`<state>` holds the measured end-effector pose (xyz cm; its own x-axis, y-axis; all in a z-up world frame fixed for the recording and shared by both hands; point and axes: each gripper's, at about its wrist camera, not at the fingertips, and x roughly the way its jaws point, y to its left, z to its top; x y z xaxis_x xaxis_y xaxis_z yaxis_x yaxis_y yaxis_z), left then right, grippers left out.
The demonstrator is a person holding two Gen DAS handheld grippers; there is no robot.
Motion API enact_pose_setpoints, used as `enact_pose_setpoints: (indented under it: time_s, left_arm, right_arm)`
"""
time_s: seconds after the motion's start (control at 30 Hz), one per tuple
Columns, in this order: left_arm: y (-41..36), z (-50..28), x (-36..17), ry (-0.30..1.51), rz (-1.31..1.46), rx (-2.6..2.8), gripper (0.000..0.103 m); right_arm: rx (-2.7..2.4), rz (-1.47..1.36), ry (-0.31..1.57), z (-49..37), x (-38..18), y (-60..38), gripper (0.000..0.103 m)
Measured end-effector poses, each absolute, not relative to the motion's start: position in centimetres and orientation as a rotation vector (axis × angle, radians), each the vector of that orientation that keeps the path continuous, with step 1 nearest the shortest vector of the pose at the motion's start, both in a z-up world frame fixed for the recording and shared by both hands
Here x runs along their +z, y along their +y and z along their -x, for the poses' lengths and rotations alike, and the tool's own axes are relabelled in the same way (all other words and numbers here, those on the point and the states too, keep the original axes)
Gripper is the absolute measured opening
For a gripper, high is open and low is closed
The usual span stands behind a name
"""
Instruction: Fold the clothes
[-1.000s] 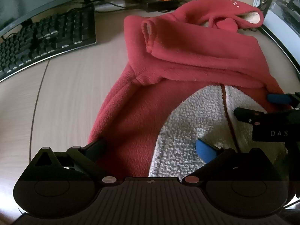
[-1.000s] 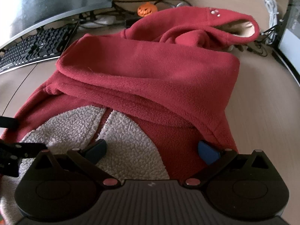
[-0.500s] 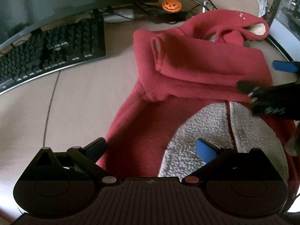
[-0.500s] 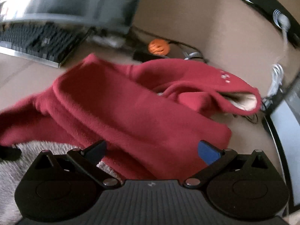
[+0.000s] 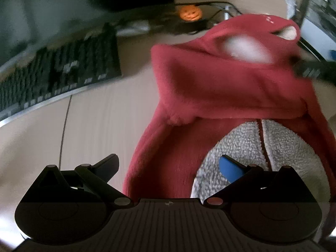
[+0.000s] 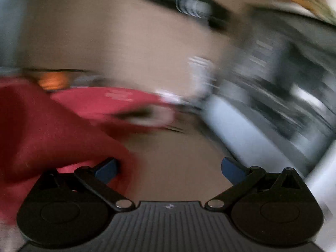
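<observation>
A red fleece hooded garment (image 5: 220, 88) with a grey-white fleecy belly patch (image 5: 241, 147) lies on the wooden desk (image 5: 100, 126), sleeves folded across its chest, hood at the far end. My left gripper (image 5: 168, 166) is open and empty, just above the garment's near left hem. My right gripper (image 6: 170, 168) is open and empty; its view is heavily blurred, with the red garment (image 6: 42, 130) at its left and its left fingertip (image 6: 107, 169) by the cloth's edge. It also shows in the left wrist view (image 5: 315, 69) at the garment's far right side.
A black keyboard (image 5: 52, 71) and a monitor lie at the far left of the desk. A small orange pumpkin (image 5: 190, 13) and cables sit behind the hood. A computer case (image 6: 273, 105) stands at the right.
My right gripper has swung fast to the right and away from the belly patch toward the hood side. My left gripper has drawn back slightly; both stay open.
</observation>
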<state>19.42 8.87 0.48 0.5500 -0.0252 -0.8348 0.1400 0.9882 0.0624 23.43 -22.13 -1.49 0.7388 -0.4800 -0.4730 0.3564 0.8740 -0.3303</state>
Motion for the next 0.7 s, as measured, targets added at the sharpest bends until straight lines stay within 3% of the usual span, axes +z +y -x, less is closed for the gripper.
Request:
enact_pose_setpoints:
  time_s: [0.2, 0.43, 0.7]
  left_arm:
    - [5.2, -21.1, -0.2, 0.867, -0.393, -0.206, 0.103]
    - [1.2, -23.5, -2.6, 0.667, -0.714, -0.229, 0.103]
    - [13.8, -26.3, 2.0, 0.579, -0.379, 0.340, 0.103]
  right_arm:
    - [-0.700, -0.035, 0.700, -18.7, -2.8, -32.4, 0.103]
    - [-0.648, -0.131, 0.695, -15.0, -2.6, -34.0, 0.103]
    - [-0.422, -0.057, 0.725, -16.4, -1.5, -29.7, 0.103]
